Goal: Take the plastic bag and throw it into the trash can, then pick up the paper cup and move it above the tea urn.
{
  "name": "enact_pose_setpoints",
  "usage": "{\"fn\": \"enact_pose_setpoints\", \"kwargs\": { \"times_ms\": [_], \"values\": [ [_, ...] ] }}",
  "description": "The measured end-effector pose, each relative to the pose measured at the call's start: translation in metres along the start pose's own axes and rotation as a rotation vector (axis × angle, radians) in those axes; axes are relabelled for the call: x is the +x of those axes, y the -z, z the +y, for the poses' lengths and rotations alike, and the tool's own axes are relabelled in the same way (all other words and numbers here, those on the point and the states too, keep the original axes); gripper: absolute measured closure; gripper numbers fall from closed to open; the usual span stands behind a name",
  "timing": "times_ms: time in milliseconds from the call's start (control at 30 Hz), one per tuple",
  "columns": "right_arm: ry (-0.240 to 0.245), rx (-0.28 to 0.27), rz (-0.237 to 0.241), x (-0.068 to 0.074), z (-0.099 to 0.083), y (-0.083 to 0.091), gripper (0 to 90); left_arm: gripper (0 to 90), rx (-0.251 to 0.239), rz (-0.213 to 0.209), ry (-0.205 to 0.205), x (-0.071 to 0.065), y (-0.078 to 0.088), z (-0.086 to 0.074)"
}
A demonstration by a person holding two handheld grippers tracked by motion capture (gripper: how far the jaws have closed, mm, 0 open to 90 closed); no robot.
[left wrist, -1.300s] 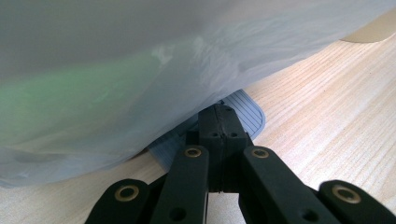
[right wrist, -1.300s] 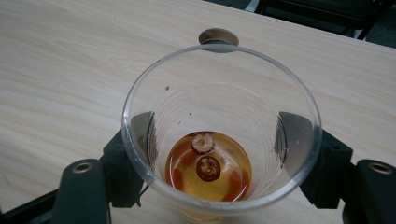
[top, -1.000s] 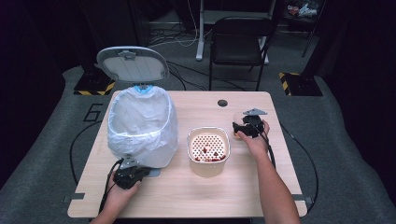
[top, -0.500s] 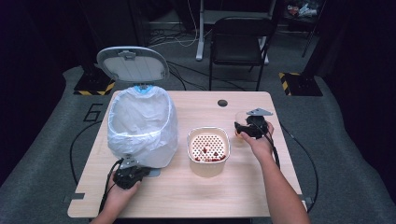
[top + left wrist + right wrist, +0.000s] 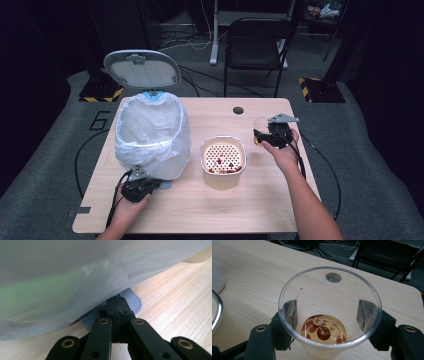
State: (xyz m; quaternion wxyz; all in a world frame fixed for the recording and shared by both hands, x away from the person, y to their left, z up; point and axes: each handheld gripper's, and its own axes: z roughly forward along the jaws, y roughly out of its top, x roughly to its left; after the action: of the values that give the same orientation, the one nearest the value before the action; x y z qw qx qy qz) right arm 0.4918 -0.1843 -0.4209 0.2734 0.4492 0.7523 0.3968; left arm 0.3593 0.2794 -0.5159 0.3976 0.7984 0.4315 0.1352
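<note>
Two grippers are at work, and the coming move turns on how the cup lies from the strainer bowl. The right gripper (image 5: 266, 136), right of centre in the high view, is clamped on a clear plastic cup (image 5: 329, 312); its jaws have just been closing a little, one on each side of the cup wall. The cup stands upright, mouth up, with a little amber liquid and a few red fruits (image 5: 323, 332) at the bottom. In the high view the cup (image 5: 260, 125) sits just right of the strainer bowl (image 5: 223, 156), at the frame's centre, which already holds some red pieces on its perforated insert. To empty the cup there, I judge it must travel leftward in the frame and tip toward the bowl; the right hand is clearly the nearer one.

The left gripper (image 5: 141, 187), at lower left, has its jaws pressed together on the blue pedal (image 5: 130, 298) at the foot of the bagged bin (image 5: 152, 132), whose lid (image 5: 142, 68) stands open in the upper left.
</note>
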Motion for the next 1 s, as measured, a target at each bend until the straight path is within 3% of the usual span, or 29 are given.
{"fn": "enact_pose_setpoints", "kwargs": {
  "times_ms": [33,167,433,467,1000],
  "values": [
    [0.0,-0.002,0.0,0.001,0.001,0.003,32.6,90.0,0.005,0.017,-0.005,0.0,0.001,0.0],
    [0.004,-0.02,0.012,0.003,0.007,0.015,32.8,90.0,-0.001,0.018,-0.002,0.0,0.0,0.0],
    [0.046,-0.039,0.046,0.015,0.024,0.037,33.0,90.0,0.0,0.001,-0.01,0.0,0.0,0.0],
    [0.051,-0.041,0.052,0.017,0.026,0.039,33.0,90.0,0.001,0.007,0.007,-0.001,0.0,0.0],
    [0.176,-0.115,0.071,0.051,0.038,0.063,34.9,90.0,0.002,0.009,0.008,-0.001,0.0,0.0]
  ]
}}
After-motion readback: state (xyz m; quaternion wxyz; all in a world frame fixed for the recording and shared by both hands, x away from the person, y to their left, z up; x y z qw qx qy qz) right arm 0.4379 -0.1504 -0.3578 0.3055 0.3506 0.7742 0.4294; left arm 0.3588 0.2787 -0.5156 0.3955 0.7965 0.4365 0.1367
